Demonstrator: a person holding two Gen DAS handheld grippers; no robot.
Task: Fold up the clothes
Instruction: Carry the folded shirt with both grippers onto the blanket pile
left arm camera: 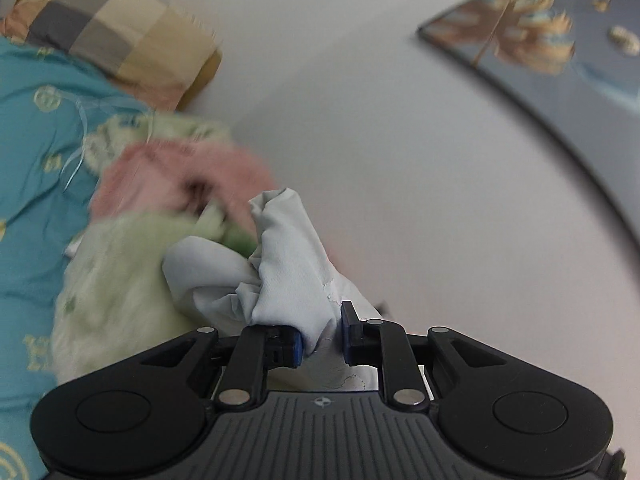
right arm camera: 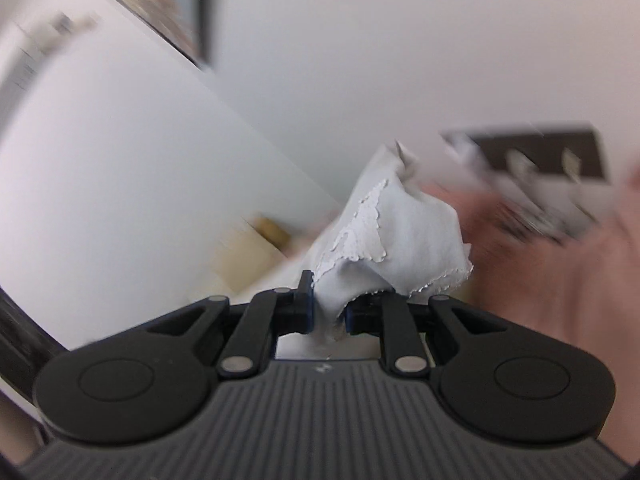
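A pale blue-grey garment [left arm camera: 280, 272] is bunched between the fingers of my left gripper [left arm camera: 322, 340], which is shut on it and held up in the air. My right gripper [right arm camera: 330, 312] is shut on another bunch of the same pale garment [right arm camera: 392, 236], which has a cracked white print on it. Both wrist views are tilted and blurred by motion. A heap of pink and light green clothes [left arm camera: 160, 216] lies to the left of my left gripper on a teal bedspread [left arm camera: 36, 152].
A checked pillow [left arm camera: 116, 28] lies at the head of the bed. A framed picture [left arm camera: 532, 36] hangs on the white wall. In the right wrist view a blurred pink surface [right arm camera: 560, 280] and a dark framed object [right arm camera: 552, 156] show at right.
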